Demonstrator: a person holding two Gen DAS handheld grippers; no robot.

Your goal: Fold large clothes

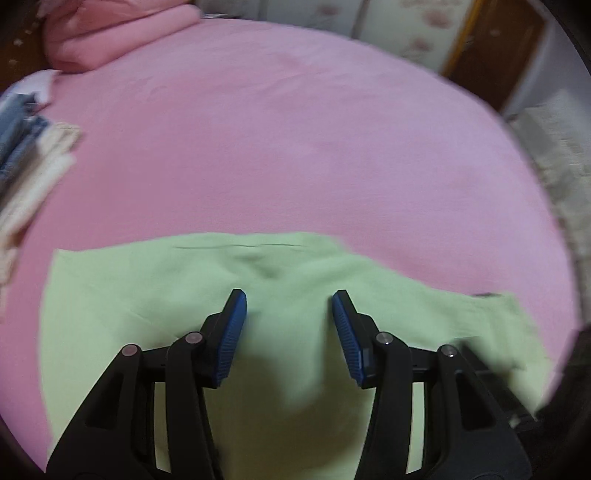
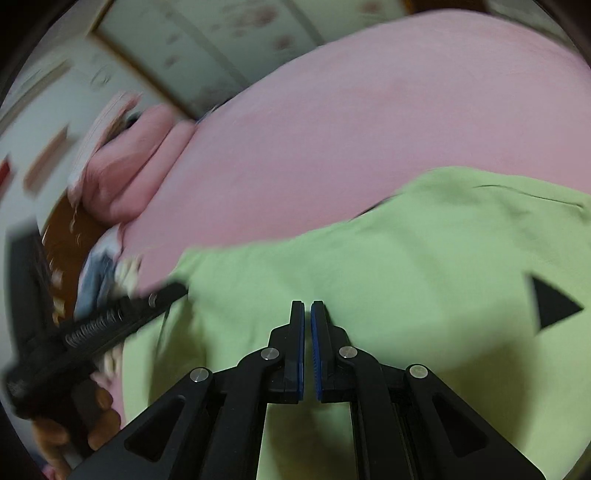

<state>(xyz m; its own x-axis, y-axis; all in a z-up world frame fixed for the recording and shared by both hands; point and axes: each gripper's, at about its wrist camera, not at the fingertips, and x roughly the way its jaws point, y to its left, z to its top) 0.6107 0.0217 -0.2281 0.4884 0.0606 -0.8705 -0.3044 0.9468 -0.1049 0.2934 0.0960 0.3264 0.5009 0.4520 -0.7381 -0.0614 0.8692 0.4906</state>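
Left tongs (image 1: 289, 301) apart, right tongs (image 2: 307, 308) together, empty, above light-green cotton garment (image 1: 155, 295); empty closure risks missed grab at 12 o'clock hem.

1 green garment (image 1: 192, 295), 1 pink sheet (image 1: 280, 147), 1 folded pink blanket (image 1: 110, 33), 1 stack of folded clothes (image 1: 26, 158), 2 grippers: left (image 1: 289, 306), right (image 2: 307, 314).

A wide bed (image 1: 295, 129) under a smooth pink sheet fills the room. At its far corner sits a folded pink blanket (image 1: 118, 33) — beyond it, pale wardrobe doors (image 1: 406, 33) printed with faded flowers, framed in brown wood (image 1: 495, 48). Light is dim and even.
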